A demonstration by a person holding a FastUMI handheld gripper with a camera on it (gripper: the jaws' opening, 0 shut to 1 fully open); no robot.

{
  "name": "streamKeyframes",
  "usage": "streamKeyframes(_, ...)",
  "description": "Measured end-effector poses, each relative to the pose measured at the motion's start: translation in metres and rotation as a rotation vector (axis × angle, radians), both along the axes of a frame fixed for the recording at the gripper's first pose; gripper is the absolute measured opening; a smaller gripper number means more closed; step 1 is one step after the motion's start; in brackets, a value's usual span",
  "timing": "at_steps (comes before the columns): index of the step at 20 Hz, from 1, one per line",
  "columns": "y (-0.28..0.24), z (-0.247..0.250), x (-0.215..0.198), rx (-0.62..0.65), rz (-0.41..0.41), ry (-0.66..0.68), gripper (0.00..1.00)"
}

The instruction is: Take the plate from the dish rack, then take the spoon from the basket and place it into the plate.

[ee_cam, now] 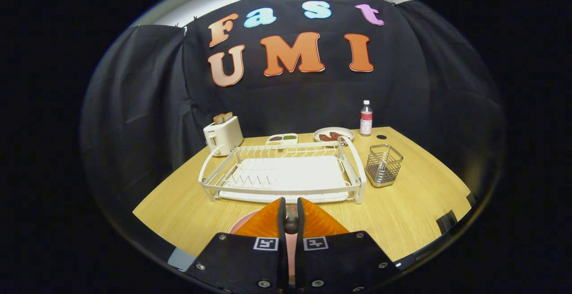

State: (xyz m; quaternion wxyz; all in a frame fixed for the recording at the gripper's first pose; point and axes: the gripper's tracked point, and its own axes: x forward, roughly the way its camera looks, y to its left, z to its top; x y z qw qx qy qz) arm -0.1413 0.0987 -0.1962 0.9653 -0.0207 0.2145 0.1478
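Note:
My gripper (290, 202) hangs low over the near part of the wooden table, its fingers shut on a dark spoon (291, 224), of which a rounded piece shows between them. Under the fingers lies a pink plate (241, 225), mostly hidden; its rim shows to the left of the fingers and a strip shows in the gap between them. Just beyond the fingertips stands the white dish rack (286, 191), with nothing in it. To the right of the rack is the wire basket (384, 165), also holding nothing.
Behind the rack stand a white toaster (222, 136) with bread in it, a small two-part dish (282, 139), a plate of food (333, 134) and a bottle (366, 118). Bare table (415, 204) lies in front of the basket.

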Motion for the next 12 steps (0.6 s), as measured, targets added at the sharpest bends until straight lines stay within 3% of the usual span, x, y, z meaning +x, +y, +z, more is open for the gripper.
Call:
streamKeyframes(8, 0.009, -0.039, -0.006, 0.007, 0.032, 0.061, 0.06)
streamKeyframes(12, 0.006, -0.054, -0.014, -0.017, 0.040, 0.100, 0.13)
